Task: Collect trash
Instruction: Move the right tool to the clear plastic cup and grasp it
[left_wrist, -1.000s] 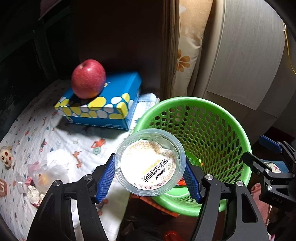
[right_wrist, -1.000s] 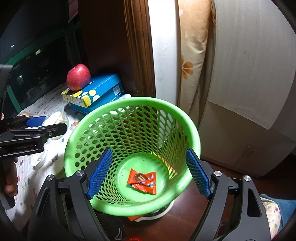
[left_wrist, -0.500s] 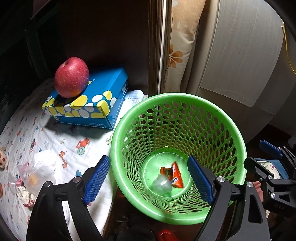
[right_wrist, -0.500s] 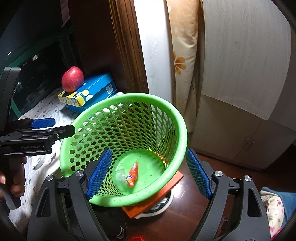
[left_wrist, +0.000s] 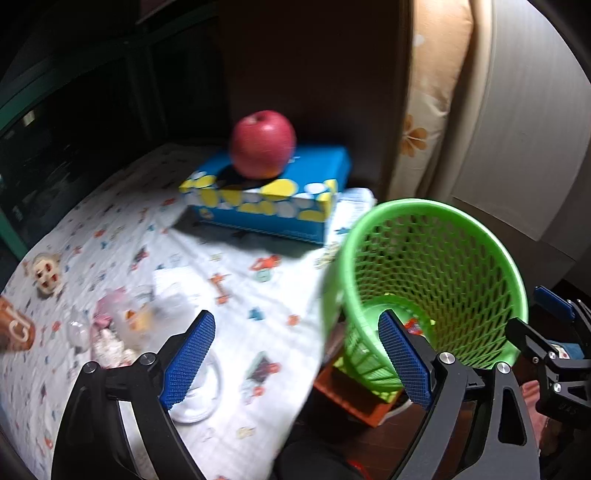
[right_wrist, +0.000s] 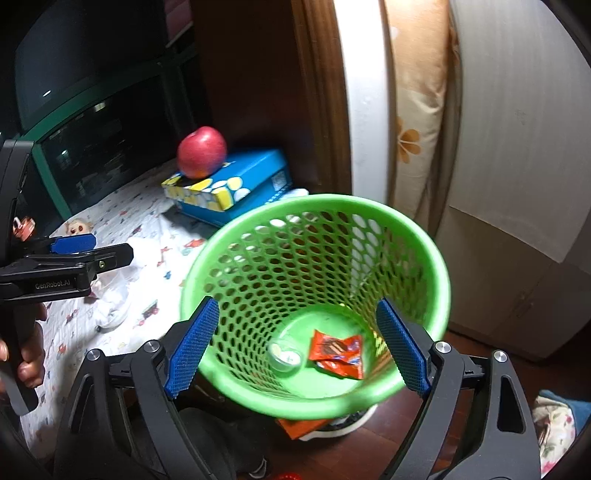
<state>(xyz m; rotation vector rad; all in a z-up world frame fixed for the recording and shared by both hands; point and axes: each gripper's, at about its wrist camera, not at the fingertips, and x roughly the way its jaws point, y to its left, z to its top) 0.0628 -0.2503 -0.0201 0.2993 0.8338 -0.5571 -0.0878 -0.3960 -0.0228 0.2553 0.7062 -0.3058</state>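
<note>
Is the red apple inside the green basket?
No, the apple sits on top of the blue tissue box, outside the green basket.

My right gripper (right_wrist: 297, 345) is wide open over the green basket (right_wrist: 436, 266); its mouth gapes below me, with only a red wrapper (right_wrist: 338, 352) and a small clear cup (right_wrist: 284, 356) at the bottom; my left gripper (left_wrist: 295, 360) is open too, with bare patterned cloth (left_wrist: 258, 302) ahead; left of it lies a heap of plastic scraps (left_wrist: 118, 328); far ahead the blue box (left_wrist: 273, 199) with the apple (left_wrist: 263, 143) blocks the way; the basket wall stands just right of it.
</note>
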